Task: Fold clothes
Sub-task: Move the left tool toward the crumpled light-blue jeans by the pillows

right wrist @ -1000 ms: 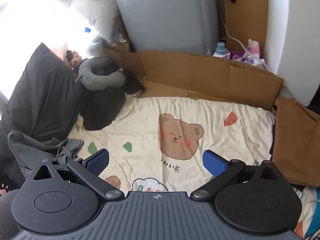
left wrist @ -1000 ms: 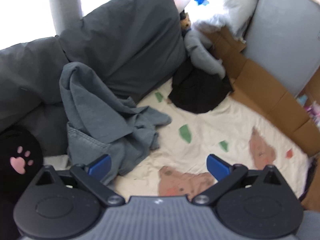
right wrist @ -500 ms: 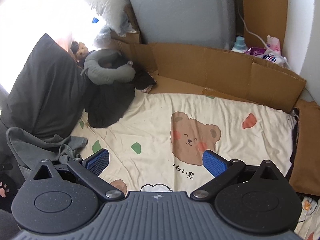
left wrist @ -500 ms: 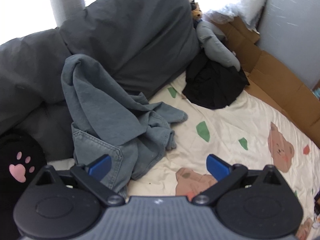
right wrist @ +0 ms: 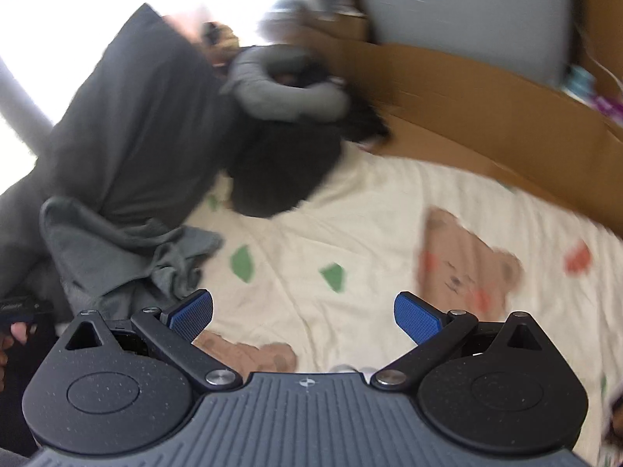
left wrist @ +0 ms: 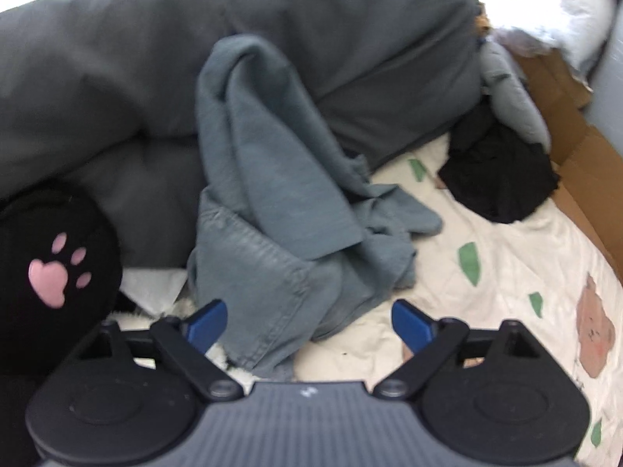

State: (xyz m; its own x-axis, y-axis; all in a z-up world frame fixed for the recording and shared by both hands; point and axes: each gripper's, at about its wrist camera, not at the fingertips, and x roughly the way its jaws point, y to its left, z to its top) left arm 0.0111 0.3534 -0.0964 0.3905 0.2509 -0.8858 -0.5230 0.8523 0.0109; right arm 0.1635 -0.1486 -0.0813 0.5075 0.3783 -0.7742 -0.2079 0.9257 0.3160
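A crumpled grey-blue garment lies in a heap on the cream bear-print sheet, draped up against dark grey pillows. My left gripper is open and empty, right in front of the garment's lower hem. In the right wrist view the same garment lies at the left. My right gripper is open and empty above the sheet, to the right of the garment. A black garment lies crumpled further back.
A grey neck pillow rests on the black garment. Cardboard panels wall the sheet at the back and right. A black cushion with a pink paw print sits at the left. A white pillow lies at the back.
Both grippers have swung left and closer to the grey-blue garment, which now sits central and larger in the left wrist view. Both stay open. The clothes have not moved.
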